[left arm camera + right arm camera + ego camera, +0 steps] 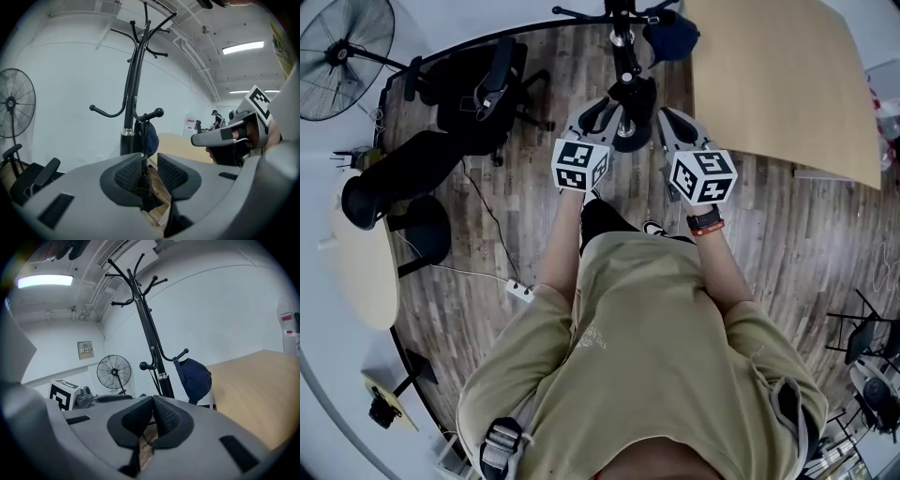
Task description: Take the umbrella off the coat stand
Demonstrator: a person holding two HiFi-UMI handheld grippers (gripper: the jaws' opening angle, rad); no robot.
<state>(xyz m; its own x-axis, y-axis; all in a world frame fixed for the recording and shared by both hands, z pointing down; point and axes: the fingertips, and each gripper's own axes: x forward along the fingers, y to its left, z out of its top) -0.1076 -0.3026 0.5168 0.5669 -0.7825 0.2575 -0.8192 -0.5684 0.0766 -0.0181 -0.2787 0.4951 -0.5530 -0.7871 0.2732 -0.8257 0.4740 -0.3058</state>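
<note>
A black coat stand (622, 42) rises straight ahead of me. A slim black folded thing, apparently the umbrella (631, 98), hangs beside its pole. In the left gripper view it (140, 180) shows in the gap between the jaws, close to the left pad and apart from the right pad. My left gripper (602, 114) stands open just left of it. My right gripper (675, 127), on its right side, is shut with nothing between its pads (143, 416). A navy cap (194, 376) hangs from a lower hook of the stand (147, 324).
A light wooden tabletop (778, 75) lies close on the right. Black office chairs (478, 89) and a standing fan (342, 52) are on the left. A cable and power strip (520, 291) lie on the wood floor. A person (216, 118) stands far off.
</note>
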